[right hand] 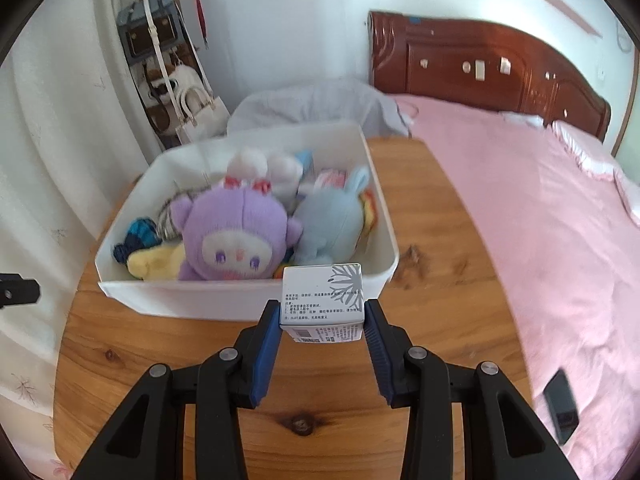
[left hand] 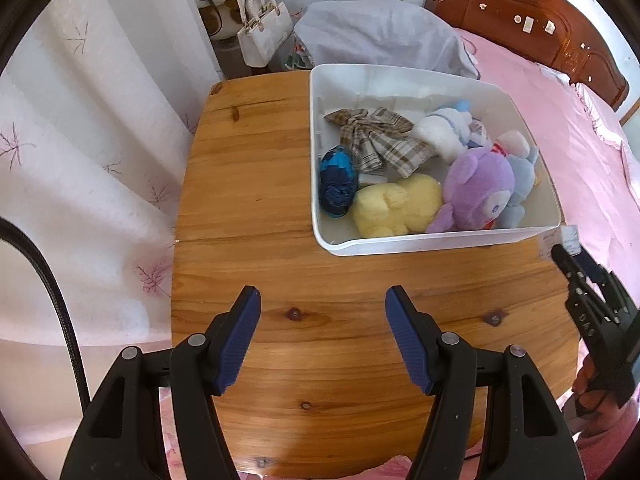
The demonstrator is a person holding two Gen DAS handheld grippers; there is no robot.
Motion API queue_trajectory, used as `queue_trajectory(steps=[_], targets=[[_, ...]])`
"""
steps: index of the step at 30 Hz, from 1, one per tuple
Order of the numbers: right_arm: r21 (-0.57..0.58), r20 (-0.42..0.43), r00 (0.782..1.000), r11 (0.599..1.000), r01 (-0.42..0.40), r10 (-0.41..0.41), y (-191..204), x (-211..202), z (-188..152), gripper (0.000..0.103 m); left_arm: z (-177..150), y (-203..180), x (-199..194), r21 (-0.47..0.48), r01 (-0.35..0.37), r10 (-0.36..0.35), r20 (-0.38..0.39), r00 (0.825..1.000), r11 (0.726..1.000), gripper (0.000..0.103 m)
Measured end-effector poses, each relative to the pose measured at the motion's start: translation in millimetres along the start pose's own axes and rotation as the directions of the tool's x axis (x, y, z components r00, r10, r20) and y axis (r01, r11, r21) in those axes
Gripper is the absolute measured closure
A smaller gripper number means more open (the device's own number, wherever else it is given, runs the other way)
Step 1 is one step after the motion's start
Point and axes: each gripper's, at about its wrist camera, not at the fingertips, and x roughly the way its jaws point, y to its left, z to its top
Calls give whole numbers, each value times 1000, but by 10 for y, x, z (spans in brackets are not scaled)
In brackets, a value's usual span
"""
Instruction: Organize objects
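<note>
A white bin [left hand: 440, 240] [right hand: 180, 300] stands on the wooden table [left hand: 248, 184] [right hand: 432, 240]. It holds a purple plush [left hand: 476, 188] [right hand: 236, 232], a yellow plush [left hand: 396, 204], a light blue plush [right hand: 332, 220], a white plush [left hand: 444, 132], a plaid cloth [left hand: 376, 140] and a blue bundle [left hand: 338, 180]. My right gripper [right hand: 322, 314] is shut on a small white printed box [right hand: 322, 296], held above the table just before the bin's near wall. My left gripper [left hand: 323, 308] hangs open over bare table, nothing between its fingers. The right gripper [left hand: 560, 252] shows at the right edge of the left wrist view.
A bed with a pink cover [right hand: 540, 220] and a dark wooden headboard [right hand: 480, 64] runs along the table's right side. A black phone [right hand: 562, 408] lies on the bed. White curtains [left hand: 80, 140] hang on the left. Handbags [left hand: 264, 28] hang beyond the table.
</note>
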Motion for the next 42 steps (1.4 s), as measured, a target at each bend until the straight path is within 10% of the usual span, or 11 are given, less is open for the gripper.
queue_trajectory(steps=[26, 31, 42], targets=[[-211, -20, 994, 972, -107, 105, -98, 213, 366, 60, -389, -12, -324, -354, -27, 58, 77, 995, 935, 34], [-223, -58, 994, 969, -103, 92, -103, 177, 329, 37, -466, -43, -443, -382, -56, 95, 83, 992, 922, 34], [-246, -198, 951, 927, -282, 237, 111, -303, 173, 26, -560, -211, -741, -396, -100, 143, 80, 986, 913, 34]])
